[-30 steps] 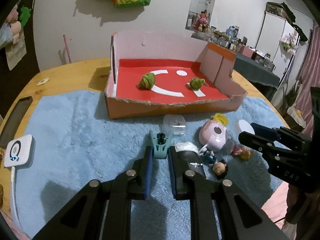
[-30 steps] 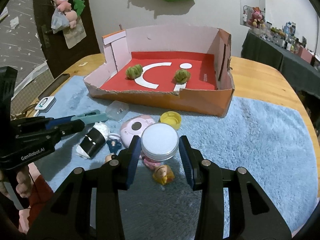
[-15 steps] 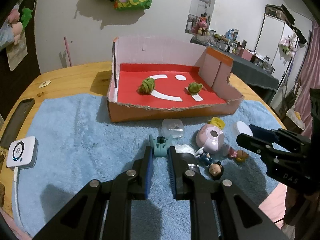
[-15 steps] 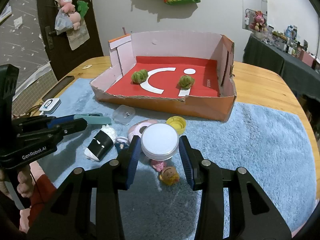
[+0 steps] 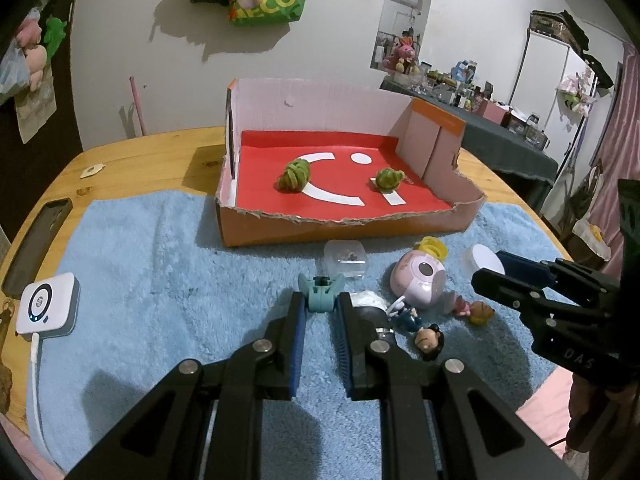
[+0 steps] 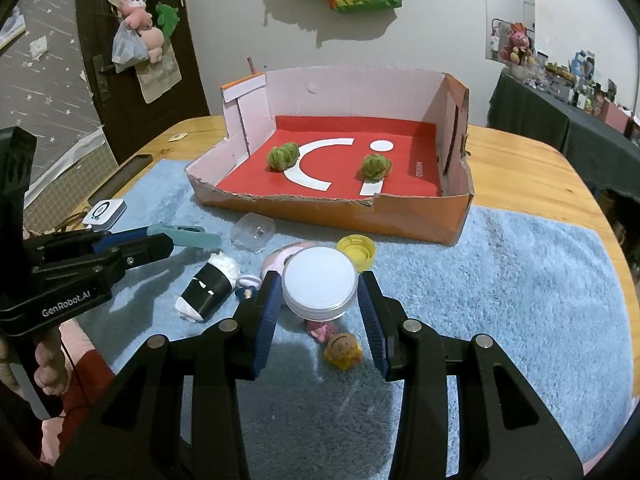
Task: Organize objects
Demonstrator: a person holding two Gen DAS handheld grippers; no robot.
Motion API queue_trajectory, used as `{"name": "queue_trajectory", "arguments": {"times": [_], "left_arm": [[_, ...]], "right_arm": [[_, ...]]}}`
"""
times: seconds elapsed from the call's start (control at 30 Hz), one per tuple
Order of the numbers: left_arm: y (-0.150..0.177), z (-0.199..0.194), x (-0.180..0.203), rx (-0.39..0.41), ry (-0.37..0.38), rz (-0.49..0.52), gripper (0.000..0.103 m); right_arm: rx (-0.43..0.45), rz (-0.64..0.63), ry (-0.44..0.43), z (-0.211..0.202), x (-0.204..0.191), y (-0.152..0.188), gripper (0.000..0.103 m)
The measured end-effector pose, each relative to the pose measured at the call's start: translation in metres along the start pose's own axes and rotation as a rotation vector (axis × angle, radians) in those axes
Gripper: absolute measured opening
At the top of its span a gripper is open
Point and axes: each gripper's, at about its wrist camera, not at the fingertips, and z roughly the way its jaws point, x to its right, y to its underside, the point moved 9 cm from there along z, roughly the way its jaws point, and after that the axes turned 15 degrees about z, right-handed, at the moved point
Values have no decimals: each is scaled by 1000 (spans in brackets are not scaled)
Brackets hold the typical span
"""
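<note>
My left gripper [image 5: 321, 312] is shut on a teal clip [image 5: 321, 296] and holds it above the blue towel; the clip also shows in the right wrist view [image 6: 186, 236]. My right gripper [image 6: 320, 292] is shut on a white-lidded round jar [image 6: 319, 282], lifted above the toys; the jar shows in the left wrist view [image 5: 484, 258]. A cardboard box [image 5: 344, 232] with a red floor holds two green balls [image 5: 295, 174] [image 5: 387, 178]. On the towel lie a pink round toy [image 5: 418, 280], a clear case [image 5: 346, 258], a yellow cap [image 6: 356, 250], a black cup [image 6: 206, 290] and small figurines [image 6: 342, 350].
A blue towel [image 5: 160, 280] covers the wooden table [image 5: 160, 160]. A white device with a cable [image 5: 46, 308] and a dark phone [image 5: 36, 246] lie at the left edge. Cluttered shelves stand behind on the right.
Both grippers have risen and drawn back a little from the box, each keeping its object. The toys on the towel have not moved.
</note>
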Motion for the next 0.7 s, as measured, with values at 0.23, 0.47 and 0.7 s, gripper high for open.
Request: {"name": "queue_trajectory", "arguments": {"times": [0.23,0.47,0.7], "left_arm": [[0,0,-1,6,0,2,15],[0,0,-1,6,-2,-3,15],[-6,-7,-3,23,-2,-5,15]], "right_arm": [[0,0,0,0,0,0,38],[-1,0,-1,0,0,0,38],[3,1,-7,0,-2,-1,38]]}}
